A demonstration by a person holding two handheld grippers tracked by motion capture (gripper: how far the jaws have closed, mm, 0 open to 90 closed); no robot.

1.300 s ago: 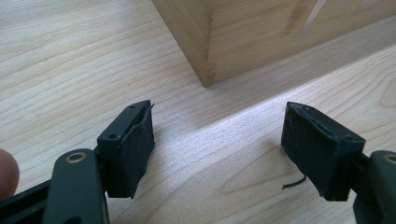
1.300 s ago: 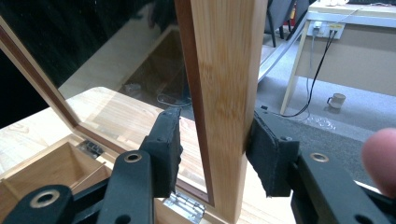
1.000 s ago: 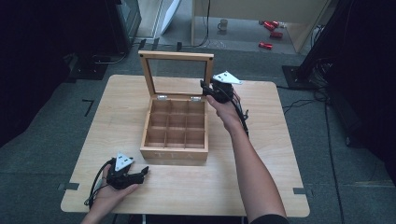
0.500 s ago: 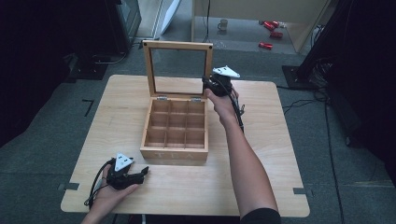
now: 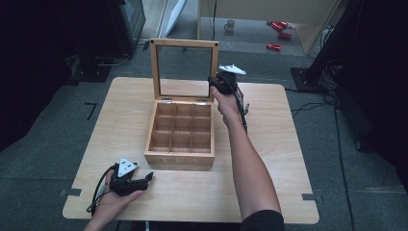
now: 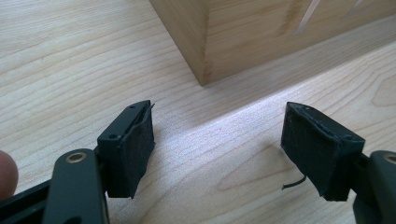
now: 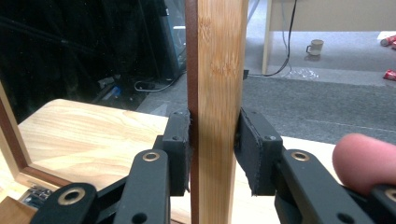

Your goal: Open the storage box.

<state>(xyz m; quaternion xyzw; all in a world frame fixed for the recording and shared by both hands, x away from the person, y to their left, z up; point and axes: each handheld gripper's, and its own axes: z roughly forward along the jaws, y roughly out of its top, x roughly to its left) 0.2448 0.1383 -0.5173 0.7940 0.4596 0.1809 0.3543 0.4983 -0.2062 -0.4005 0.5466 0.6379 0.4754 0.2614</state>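
At the near left of the tabletop the left gripper rests on the wood in the person's left hand, just beside the near left corner of the tea box. In the left gripper view its jaws stand wide apart with only bare wood grain between them, and the box corner rises a little beyond them. This gripper braces nothing, so the box is free to slide or tip if it is pushed.

The tea box sits near the middle of the tabletop, its nine compartments looking empty from above. Its glass-paned lid stands about upright at the far side, held on small hinges.

To the right, the right gripper is closed on the lid's right frame edge; in the right gripper view both pads press flat against the wooden rail.

The risks, as I judge them: pushing the lid farther back would strain the hinges or drag the light, unbraced box toward the far edge. The grip is on one side rail alone, so any twist of the wrist could rack the frame and stress the glass. If the pads slip on the smooth wood, the lid could drop shut hard.
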